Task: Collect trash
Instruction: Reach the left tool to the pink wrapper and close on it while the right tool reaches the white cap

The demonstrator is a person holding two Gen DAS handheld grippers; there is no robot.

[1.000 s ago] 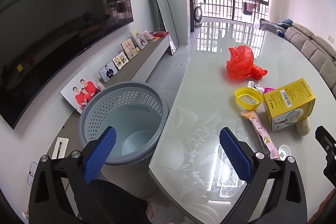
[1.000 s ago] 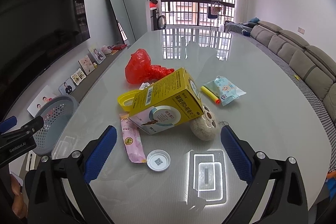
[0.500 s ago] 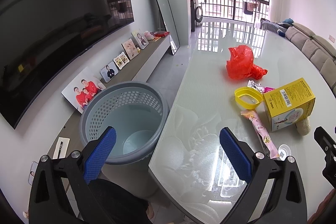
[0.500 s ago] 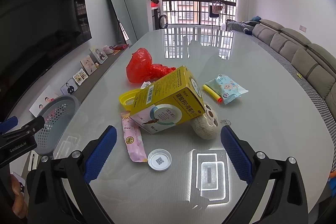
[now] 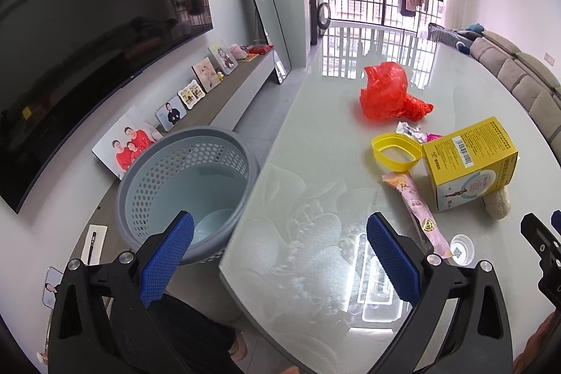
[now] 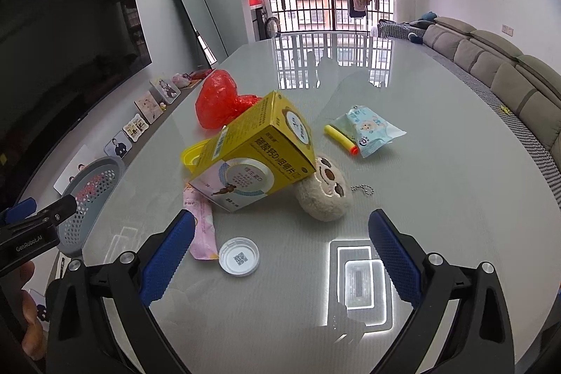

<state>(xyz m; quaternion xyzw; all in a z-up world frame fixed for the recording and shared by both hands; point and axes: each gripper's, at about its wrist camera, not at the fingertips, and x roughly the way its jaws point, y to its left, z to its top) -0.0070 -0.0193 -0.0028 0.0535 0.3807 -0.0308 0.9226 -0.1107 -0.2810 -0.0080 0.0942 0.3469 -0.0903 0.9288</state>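
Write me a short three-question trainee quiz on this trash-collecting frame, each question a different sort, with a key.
1. True or false: the grey basket stands on the table.
2. Multiple choice: the yellow box leans on A) the red bag B) the plush toy C) the white cap.
3. Fill in: the jaws of the left gripper and the right gripper are both ____ and hold nothing.

Key: 1 false, it stands beside the table; 2 B; 3 open.
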